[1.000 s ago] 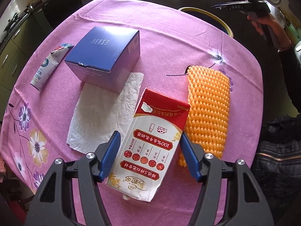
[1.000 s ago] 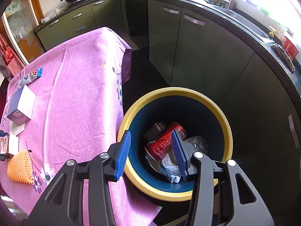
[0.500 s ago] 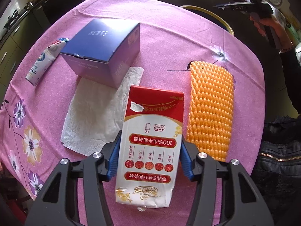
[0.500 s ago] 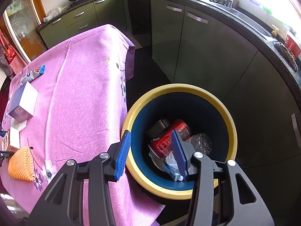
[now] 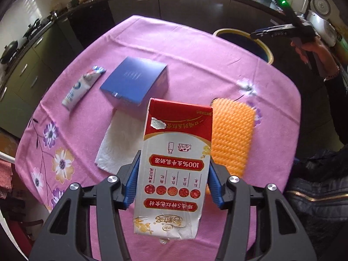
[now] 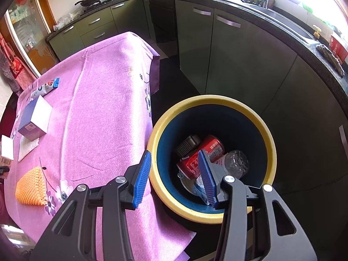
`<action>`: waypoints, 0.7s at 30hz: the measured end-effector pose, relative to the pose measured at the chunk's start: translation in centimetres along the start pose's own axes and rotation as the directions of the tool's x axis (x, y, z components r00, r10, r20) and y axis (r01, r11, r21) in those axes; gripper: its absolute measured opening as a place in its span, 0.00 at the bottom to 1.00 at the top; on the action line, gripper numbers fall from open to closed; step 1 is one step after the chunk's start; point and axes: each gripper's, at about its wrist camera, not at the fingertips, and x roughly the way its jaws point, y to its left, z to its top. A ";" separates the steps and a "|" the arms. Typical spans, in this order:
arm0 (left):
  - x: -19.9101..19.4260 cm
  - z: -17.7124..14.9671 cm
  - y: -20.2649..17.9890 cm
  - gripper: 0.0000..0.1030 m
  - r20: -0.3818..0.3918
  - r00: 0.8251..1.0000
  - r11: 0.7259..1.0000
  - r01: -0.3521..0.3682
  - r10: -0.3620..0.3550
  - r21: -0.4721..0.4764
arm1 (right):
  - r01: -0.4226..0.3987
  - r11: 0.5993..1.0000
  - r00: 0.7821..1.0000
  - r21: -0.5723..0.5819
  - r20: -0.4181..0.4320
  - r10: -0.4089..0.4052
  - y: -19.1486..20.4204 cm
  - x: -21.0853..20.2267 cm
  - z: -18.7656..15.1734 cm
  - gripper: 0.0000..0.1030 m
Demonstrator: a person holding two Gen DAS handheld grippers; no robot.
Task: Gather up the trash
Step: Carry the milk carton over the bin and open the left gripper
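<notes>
My left gripper (image 5: 171,182) is shut on a red and white milk carton (image 5: 174,152) and holds it above the pink tablecloth (image 5: 195,65). On the cloth lie a blue box (image 5: 136,80), a white paper towel (image 5: 119,143), an orange foam net (image 5: 232,134) and a small white tube-like pack (image 5: 81,87). My right gripper (image 6: 174,174) is open and empty above the near rim of the yellow-rimmed bin (image 6: 269,139), which holds a red can (image 6: 202,154), a clear bottle and wrappers. The bin (image 5: 261,43) also shows in the left wrist view beyond the table.
Dark green kitchen cabinets (image 6: 228,50) and a counter with pans and a sink ring the room. The bin stands on the dark floor beside the table's edge. The person's right hand (image 5: 313,47) with its gripper is at the far right of the left wrist view.
My left gripper closed on the milk carton and lifted it off the cloth. My right gripper drew back a little from the bin, still open.
</notes>
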 end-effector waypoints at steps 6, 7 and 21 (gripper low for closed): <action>-1.2 4.1 -5.1 0.50 0.064 0.998 0.999 0.028 -0.029 0.027 | -0.003 0.998 0.999 0.059 0.041 0.001 -1.9 -2.3 -1.6 0.44; -1.4 5.2 -6.1 0.50 0.084 0.996 0.999 0.042 -0.044 0.026 | -0.003 0.997 0.999 0.072 0.051 0.000 -2.4 -2.7 -1.9 0.44; 4.8 21.8 -14.0 0.51 0.176 0.968 0.983 0.184 -0.177 -0.022 | -0.025 0.971 0.986 0.236 0.166 -0.014 -9.0 -9.1 -8.8 0.49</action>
